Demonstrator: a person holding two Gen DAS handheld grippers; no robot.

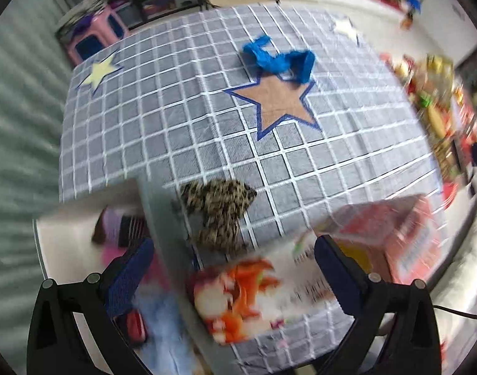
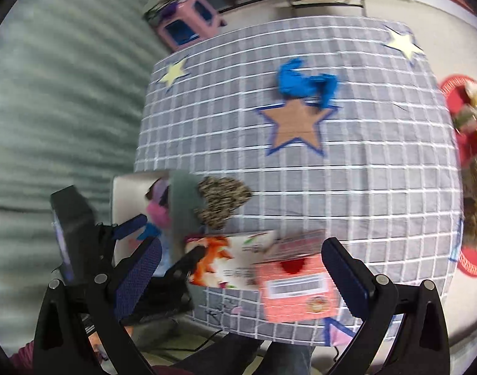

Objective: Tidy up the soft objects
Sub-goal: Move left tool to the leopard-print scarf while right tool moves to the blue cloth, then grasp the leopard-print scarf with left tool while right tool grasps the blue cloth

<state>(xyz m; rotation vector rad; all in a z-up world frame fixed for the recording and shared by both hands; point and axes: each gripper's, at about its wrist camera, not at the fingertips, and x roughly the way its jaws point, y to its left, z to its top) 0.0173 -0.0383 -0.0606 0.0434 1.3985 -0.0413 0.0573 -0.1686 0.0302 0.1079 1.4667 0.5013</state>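
A table covered with a grey cloth (image 2: 363, 162) checked in white fills both wrist views, and both pictures are smeared by motion blur. Near the middle of the cloth is a brown star (image 2: 296, 123) outlined in blue, and a crumpled blue cloth (image 2: 304, 82) lies at its far edge, overlapping the star's upper points. At the near left corner of the table stands a white bin (image 1: 66, 234) with pink, purple and striped soft items inside. A speckled brown-and-tan cloth (image 1: 218, 211) hangs over the bin's right wall and spills onto the checked cloth. Just in front of it lies a flat white packet (image 1: 254, 293) printed with orange and red food, and to its right a pink box (image 2: 298, 290) with a barcode label, touching the packet. The left gripper (image 1: 232, 278) has its blue-padded fingers spread wide, one over the bin and one over the packet, holding nothing. The right gripper (image 2: 241, 275) is also spread wide and empty above the packet and the pink box. The blur makes it hard to tell whether either gripper touches what lies beneath it. Pale yellow stars (image 2: 174, 72) mark the cloth's far corners.
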